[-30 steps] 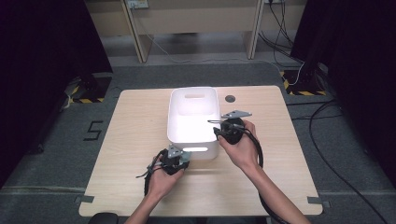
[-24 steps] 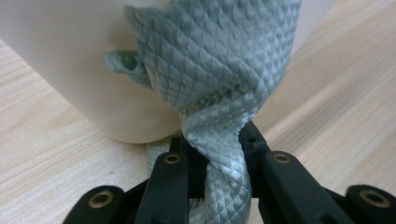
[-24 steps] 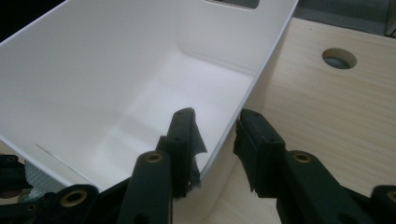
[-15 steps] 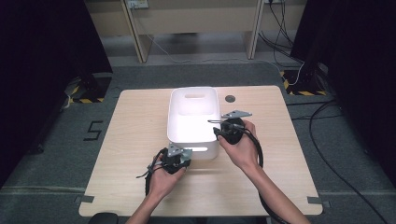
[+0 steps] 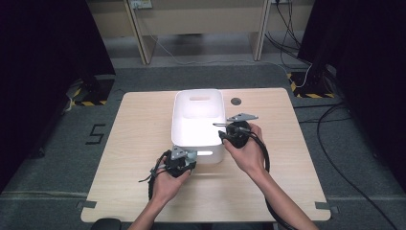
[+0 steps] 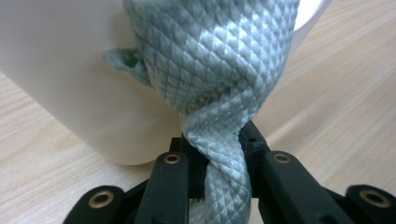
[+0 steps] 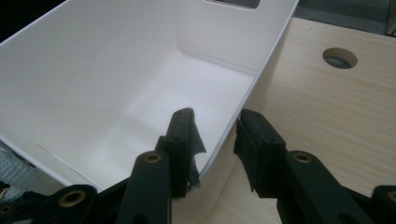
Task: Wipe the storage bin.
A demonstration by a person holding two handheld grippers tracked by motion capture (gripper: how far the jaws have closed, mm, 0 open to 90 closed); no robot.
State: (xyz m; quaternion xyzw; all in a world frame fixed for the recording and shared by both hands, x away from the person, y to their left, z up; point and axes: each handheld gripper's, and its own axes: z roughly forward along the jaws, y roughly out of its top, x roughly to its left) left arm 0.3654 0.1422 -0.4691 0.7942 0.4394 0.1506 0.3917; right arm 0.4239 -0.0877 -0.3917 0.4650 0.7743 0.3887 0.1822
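A white plastic bin [image 5: 198, 93] stands on the wooden table [image 5: 143, 124]. My left gripper [image 5: 190, 156] is at the bin's near wall [image 6: 60, 70], low by the table. It is shut on a twisted grey-green woven cloth [image 6: 215, 56], pinched between its jaws [image 6: 217, 140], and the cloth bunches up against the bin. My right gripper [image 5: 221, 130] straddles the bin's right rim [image 7: 261, 60], one jaw inside and one outside [image 7: 217, 126]. It is open, with slim gaps on both sides of the wall. A corner of the cloth [image 7: 18, 172] shows past the bin's near edge.
A round cable hole [image 5: 235, 101] lies in the table just behind the right gripper. The inside of the bin holds nothing. Cables [image 5: 306, 81] run over the floor beyond the table's far right corner, and shelving legs [image 5: 139, 28] stand behind.
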